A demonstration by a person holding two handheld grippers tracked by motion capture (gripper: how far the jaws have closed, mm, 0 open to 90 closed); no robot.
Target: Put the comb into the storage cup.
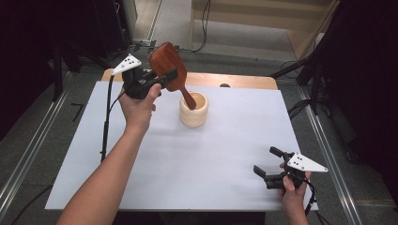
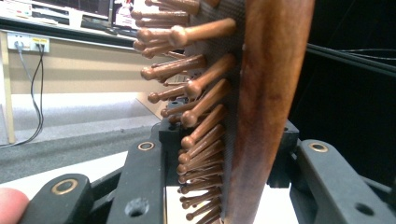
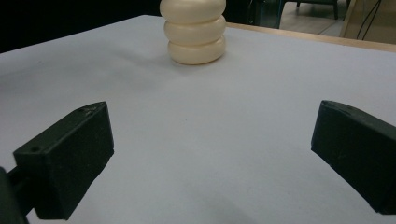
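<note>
Hairbrush (image 1: 168, 65) handle tip seemingly hidden inside holder (image 1: 194, 115).

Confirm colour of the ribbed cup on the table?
Cream ribbed cup; clearest in the right gripper view.

1. The left claw (image 1: 165, 77) is black, topped by a grey three-cornered plate with dark dots, trailing a black cable.
2. The right claw (image 1: 266, 164) matches it.
3. Brass-ringed rivets mark the black jaw links.
4. Both forearms are bare, sleeveless.
</note>
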